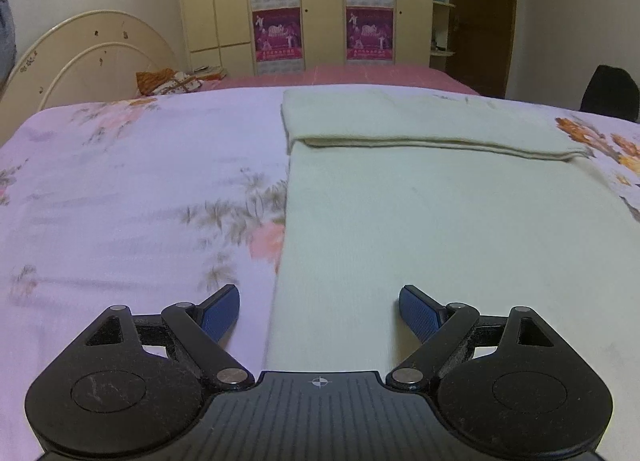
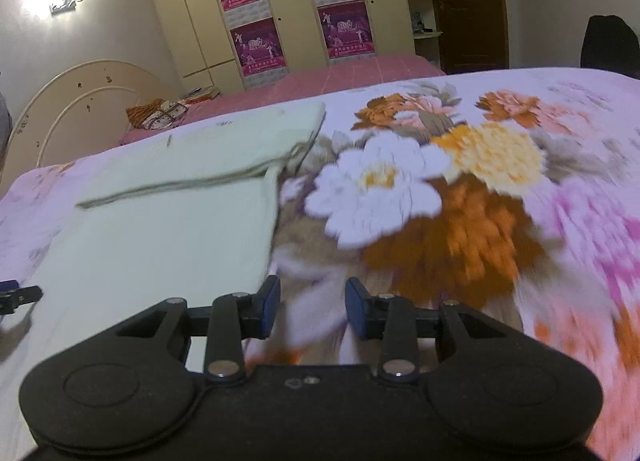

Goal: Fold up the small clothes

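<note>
The pale green cloth [image 1: 440, 221] lies on the flowered bedspread [image 1: 120, 189], far end folded over — left gripper [image 1: 319, 315] spread wide, right gripper [image 2: 313, 309] partly parted, both empty

left tongs [image 1: 319, 315] wide, right tongs [image 2: 313, 311] narrower
</note>
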The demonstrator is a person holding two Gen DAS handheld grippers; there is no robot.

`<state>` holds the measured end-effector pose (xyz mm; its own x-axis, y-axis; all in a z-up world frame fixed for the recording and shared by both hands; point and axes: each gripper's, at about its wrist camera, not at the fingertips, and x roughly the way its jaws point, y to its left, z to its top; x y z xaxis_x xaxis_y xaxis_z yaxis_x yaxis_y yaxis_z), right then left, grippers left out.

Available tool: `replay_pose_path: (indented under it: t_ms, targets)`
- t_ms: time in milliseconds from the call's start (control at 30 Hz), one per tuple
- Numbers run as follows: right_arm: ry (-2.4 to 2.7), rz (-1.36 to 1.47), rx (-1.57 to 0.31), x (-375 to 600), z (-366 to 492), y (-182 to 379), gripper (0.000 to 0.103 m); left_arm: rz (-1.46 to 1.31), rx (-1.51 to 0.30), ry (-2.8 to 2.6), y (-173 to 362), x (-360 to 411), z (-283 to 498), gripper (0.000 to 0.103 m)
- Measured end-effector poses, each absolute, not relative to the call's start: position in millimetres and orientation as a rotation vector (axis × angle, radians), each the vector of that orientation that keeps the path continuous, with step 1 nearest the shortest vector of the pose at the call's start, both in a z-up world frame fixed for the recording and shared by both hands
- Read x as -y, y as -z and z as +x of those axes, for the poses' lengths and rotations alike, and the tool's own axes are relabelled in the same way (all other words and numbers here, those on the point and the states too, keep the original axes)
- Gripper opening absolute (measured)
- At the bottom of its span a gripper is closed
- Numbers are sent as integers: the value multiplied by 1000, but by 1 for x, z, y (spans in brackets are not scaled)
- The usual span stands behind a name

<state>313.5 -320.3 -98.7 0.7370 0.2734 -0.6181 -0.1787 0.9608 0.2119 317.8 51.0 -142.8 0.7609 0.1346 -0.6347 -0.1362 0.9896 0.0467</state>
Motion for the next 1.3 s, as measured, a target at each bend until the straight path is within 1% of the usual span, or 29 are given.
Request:
replay_pose_path:
  t_ms: [233,533,800,867,1000,1167,1233,1300]
  targets:
    - [-240,213,-773,309,259,99,36,20,-713,-128,128,-38,264,86]
    - [-226,242,-822,300,188,93,37,-14,-716,-110,117,-47,193,86]
    - [-181,457,-864,317,145,105,37,-27,-742,-83,124,-55,151,86]
    - [-190,505,-873,319,137,107,37,-102,-755,-70,127,-65,143,86]
    - [-218,590,-892,320,125,111,37,-344,-755,-14,136,-96,129,85]
    - [-241,706,-896,323,115,118,38,-644,-745,75,147,-133,126,80]
    - [-247,765,-896,325,114,122,38,-702,-753,99,152,-139,131,77]
    - [-251,812,-897,326,115,125,38,-710,-762,126,156,-139,139,71]
